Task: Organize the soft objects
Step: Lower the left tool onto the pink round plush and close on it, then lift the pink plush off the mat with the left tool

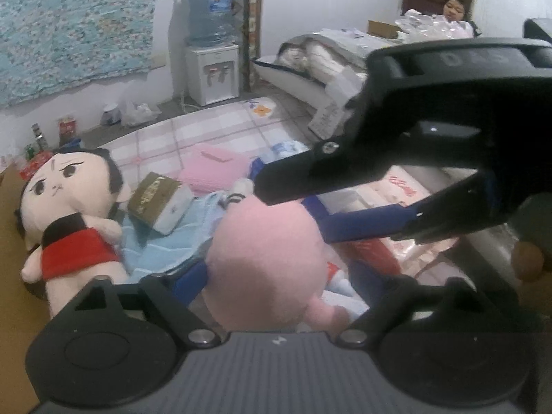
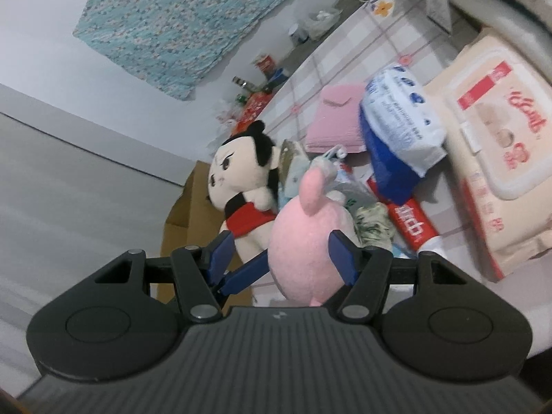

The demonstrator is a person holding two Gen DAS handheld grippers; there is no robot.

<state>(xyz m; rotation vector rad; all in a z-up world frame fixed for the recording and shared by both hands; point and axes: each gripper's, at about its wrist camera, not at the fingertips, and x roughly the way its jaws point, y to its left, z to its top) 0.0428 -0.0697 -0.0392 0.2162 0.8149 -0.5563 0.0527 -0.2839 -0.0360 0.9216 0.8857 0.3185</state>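
Note:
A pink plush (image 1: 265, 262) hangs in front of both cameras over the checked mat (image 1: 165, 138). My right gripper (image 1: 293, 207) comes in from the upper right, its blue fingers (image 1: 362, 220) shut on the plush. In the right wrist view the plush (image 2: 310, 241) sits between that gripper's (image 2: 281, 258) fingers. My left gripper (image 1: 272, 269) is open around the plush from below. One blue finger (image 1: 191, 281) stands close beside the plush and the other is hidden behind it. A black-haired doll in a red top (image 1: 69, 214) (image 2: 241, 186) lies on the left.
On the mat lie a light blue towel (image 1: 162, 241), an olive box (image 1: 158, 203), a folded pink cloth (image 2: 338, 117), a blue and white bag (image 2: 400, 117), a red tube (image 2: 410, 227) and a wipes pack (image 2: 493, 158). A cardboard box (image 2: 186, 220) stands left. A person (image 1: 455, 7) sits far back.

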